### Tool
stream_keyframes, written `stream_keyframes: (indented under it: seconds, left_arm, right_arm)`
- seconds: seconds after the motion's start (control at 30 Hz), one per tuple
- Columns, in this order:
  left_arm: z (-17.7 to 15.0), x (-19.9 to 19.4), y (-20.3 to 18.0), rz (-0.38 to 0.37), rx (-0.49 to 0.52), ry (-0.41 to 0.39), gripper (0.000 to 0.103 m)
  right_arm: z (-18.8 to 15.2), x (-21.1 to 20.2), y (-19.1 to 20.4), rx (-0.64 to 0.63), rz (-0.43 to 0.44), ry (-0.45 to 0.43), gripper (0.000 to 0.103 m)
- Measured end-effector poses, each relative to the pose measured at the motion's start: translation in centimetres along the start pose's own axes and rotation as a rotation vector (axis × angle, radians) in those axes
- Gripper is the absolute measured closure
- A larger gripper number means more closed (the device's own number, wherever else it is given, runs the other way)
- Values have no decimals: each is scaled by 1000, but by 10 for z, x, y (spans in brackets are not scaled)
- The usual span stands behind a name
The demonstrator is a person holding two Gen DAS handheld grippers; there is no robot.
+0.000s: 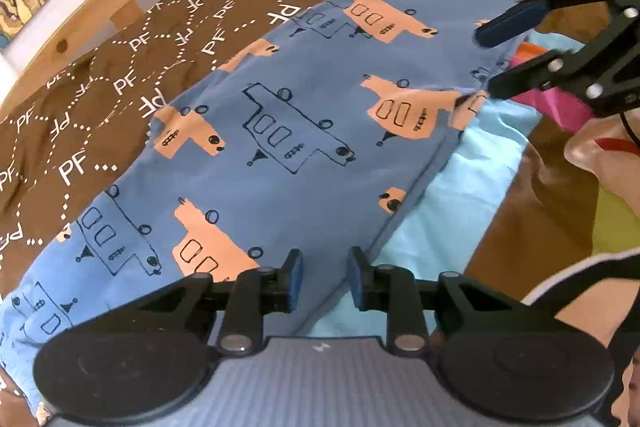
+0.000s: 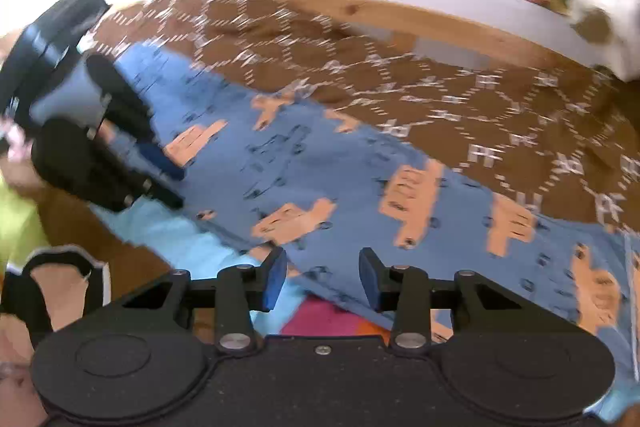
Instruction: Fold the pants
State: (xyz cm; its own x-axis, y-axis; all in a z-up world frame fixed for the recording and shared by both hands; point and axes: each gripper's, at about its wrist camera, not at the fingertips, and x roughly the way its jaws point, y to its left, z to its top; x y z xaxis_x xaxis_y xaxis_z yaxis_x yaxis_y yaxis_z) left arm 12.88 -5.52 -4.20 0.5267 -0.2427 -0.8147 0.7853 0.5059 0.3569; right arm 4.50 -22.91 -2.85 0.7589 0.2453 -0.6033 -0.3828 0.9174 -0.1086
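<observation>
- the blue pants (image 1: 280, 115) are lying flat and long across the brown bedspread (image 1: 120, 39), likely smoothed for folding.
- the left gripper (image 1: 324, 279) is hovering released over the pants' near edge.
- the right gripper (image 2: 322, 277) is hovering released further along that edge, probably lining up a matching pinch.

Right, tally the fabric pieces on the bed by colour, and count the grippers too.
Blue printed pants: 1
Light blue cloth under the pants: 1
Pink cloth: 1
Orange cloth: 1
Brown patterned bedcover: 1
Grippers, both with jaws open: 2, left gripper and right gripper
Total: 7
</observation>
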Motion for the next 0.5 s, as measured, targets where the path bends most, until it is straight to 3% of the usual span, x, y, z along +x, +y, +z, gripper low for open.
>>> stream_keyframes:
  seconds: [0.13,0.27,0.47,0.5]
  left_arm:
    - [-5,0,3,1,1,17,77]
    - [-11,4,7,-19,-20,35,86]
    - [-14,-7,25,-130,-63,60,86]
    - [-12,-10,32,-145,-94,55,84]
  right_arm:
    - [1,16,9,-51,11,16,69]
    - [-1,24,14,-84,16,34,103]
    - [-7,15,25,-217,40,88,103]
    - [-8,13,25,-222,33,84,99]
